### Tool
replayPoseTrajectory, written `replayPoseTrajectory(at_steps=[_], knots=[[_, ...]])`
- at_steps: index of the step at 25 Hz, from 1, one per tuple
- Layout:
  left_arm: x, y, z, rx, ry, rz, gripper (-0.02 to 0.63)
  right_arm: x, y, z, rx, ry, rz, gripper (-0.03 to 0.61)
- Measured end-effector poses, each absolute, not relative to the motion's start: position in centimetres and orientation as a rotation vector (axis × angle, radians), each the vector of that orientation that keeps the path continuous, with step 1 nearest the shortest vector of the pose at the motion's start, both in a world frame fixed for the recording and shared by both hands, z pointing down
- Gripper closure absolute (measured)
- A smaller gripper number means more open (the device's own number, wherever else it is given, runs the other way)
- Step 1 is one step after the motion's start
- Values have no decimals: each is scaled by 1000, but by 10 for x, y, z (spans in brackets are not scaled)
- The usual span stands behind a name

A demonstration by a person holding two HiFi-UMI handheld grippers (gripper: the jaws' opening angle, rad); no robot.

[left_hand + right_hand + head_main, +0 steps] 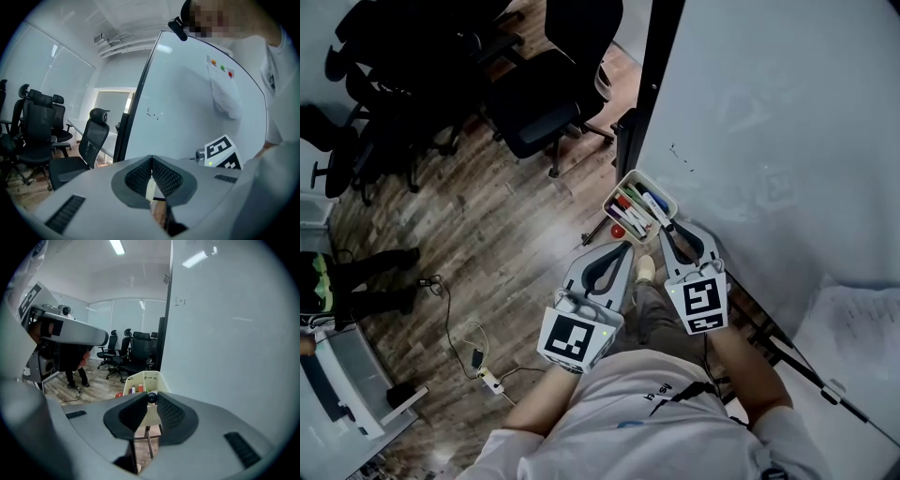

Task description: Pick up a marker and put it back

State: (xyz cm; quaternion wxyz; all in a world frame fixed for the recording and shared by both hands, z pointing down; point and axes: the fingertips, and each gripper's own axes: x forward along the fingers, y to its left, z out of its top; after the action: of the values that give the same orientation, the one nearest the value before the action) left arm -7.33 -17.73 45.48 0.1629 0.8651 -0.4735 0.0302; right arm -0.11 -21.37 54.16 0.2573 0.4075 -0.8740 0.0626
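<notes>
A cream marker tray (667,200) hangs at the whiteboard's lower left edge and holds several coloured markers (630,208). My right gripper (667,229) reaches the tray's near end. In the right gripper view its jaws are shut on a marker (151,397), whose dark round end shows between the tips. Behind it stands the tray (151,378) with red and orange marker caps (136,389). The left gripper (624,247) hovers just left of the tray over the floor. It is shut with nothing between its pads (158,174), and the right gripper's marker cube (224,153) sits beside it.
The whiteboard (769,122) fills the right side, with a paper sheet (853,328) on it lower right. Black office chairs (539,103) stand on the wooden floor at upper left. A cable and power strip (483,370) lie on the floor. A red object (618,231) sits under the tray.
</notes>
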Motion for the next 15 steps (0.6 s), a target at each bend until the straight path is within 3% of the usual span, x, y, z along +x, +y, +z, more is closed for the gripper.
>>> replayPoseTrajectory(at_steps=[15], knots=[[-66, -161, 437, 2512, -1277, 52, 601, 4, -193, 470, 1206, -2537, 249, 506]])
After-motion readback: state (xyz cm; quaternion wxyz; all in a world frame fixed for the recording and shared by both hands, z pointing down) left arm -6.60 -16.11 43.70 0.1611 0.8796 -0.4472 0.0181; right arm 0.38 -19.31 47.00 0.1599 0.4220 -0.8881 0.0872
